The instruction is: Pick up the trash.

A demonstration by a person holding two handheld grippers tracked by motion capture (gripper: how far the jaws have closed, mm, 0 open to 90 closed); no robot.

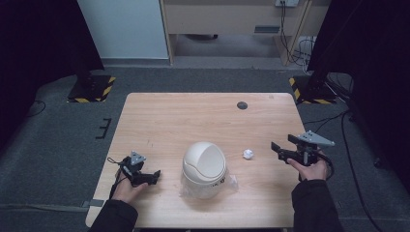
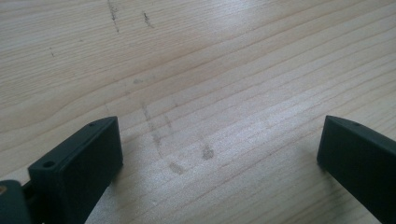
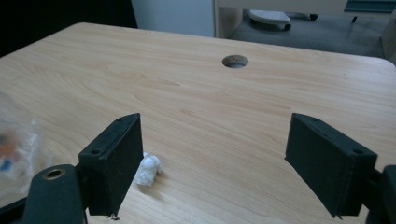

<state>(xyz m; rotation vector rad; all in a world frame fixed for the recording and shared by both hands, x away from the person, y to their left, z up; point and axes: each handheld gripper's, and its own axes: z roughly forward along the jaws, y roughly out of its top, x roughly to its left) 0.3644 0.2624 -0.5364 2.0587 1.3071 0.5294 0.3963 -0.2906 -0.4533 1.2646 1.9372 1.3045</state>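
my right claw (image 1: 279,150) — jaws spread, empty | crumpled paper ball (image 1: 248,154) lies just off its left jaw, nearer it than my left claw (image 1: 153,176) — also spread | swing-lid bin (image 1: 204,168) between

Both grippers are black, each with two flat rectangular jaws bearing small screw holes. The left gripper (image 1: 145,176) and right gripper (image 1: 283,149) each carry a grey triangular plate and a black cable. The person wears dark sleeves (image 1: 313,208).

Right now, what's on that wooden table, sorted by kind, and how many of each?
Cream swing-lid bin: 1
Crumpled white paper ball: 1
Handheld grippers, left gripper and right gripper, both open: 2
Total: 4
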